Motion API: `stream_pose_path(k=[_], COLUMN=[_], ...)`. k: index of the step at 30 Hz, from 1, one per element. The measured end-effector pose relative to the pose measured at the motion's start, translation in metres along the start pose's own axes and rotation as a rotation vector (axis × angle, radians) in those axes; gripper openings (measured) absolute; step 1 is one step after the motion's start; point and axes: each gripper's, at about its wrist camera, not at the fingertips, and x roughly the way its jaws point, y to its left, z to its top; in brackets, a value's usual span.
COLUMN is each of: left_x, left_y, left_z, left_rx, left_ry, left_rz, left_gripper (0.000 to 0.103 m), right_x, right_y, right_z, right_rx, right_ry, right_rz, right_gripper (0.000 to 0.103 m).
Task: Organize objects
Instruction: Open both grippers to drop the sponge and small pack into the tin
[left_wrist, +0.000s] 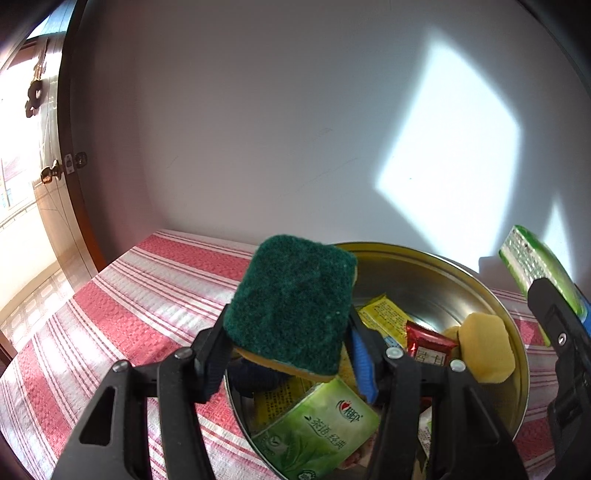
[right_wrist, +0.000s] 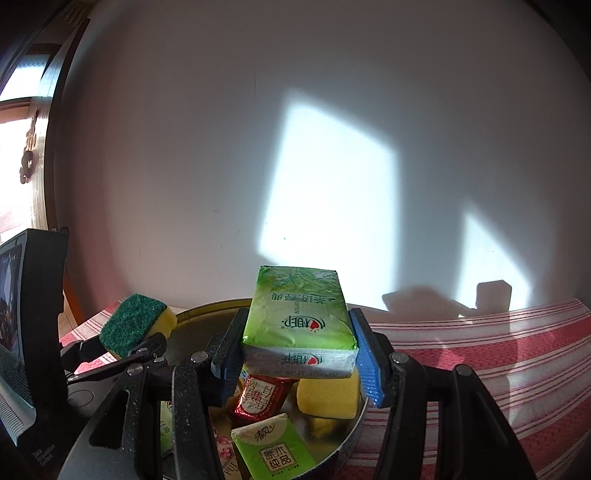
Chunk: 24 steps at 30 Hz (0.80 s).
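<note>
My left gripper (left_wrist: 290, 338) is shut on a green-and-yellow scouring sponge (left_wrist: 295, 306) and holds it above the left rim of a round metal tin (left_wrist: 424, 266). My right gripper (right_wrist: 297, 350) is shut on a green tissue pack (right_wrist: 299, 325) and holds it above the tin (right_wrist: 207, 310). The tin holds another green tissue pack (left_wrist: 317, 432), a yellow sponge (left_wrist: 485, 347), a red sachet (left_wrist: 428, 343) and yellow packets (left_wrist: 384, 317). The sponge and left gripper also show in the right wrist view (right_wrist: 136, 328). The held tissue pack shows at the right edge of the left wrist view (left_wrist: 535, 269).
The tin stands on a table under a red-and-white striped cloth (left_wrist: 147, 295), against a white wall (left_wrist: 277, 129). A wooden door (left_wrist: 55, 184) is at the left. A dark data device (right_wrist: 22, 332) sits at the left edge of the right wrist view.
</note>
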Motion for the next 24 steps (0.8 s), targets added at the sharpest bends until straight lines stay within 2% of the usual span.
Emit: stream_pose_path(k=[5,16,21,23,24], left_x=[0.01,0.024,0.033,0.032,0.03], left_y=[0.003,0.003,0.002,0.003,0.003], left_z=[0.0,-0.004,-0.008,-0.008,-0.008], left_rx=[0.008,0.027,0.043,0.034,0.038], left_ry=[0.031,0.086,0.127,0.125,0.116], left_rz=[0.02,0.032,0.016,0.0,-0.008], left_gripper=[0.056,0.056,0.059,0.069,0.074], right_x=[0.013,0.031,0.037,0.03,0.024], right_y=[0.001,0.007,0.008,0.004,0.002], right_z=[0.004,0.0,-0.007,-0.009,-0.01], right_rx=[0.021,0.036,0.013,0.024,0.024], right_ry=[0.018,0.124,0.197,0.174,0.154], right_rz=[0.008,0.06,0.136,0.139,0.133], right_gripper=[0.055,0.056,0.056,0.065,0.076])
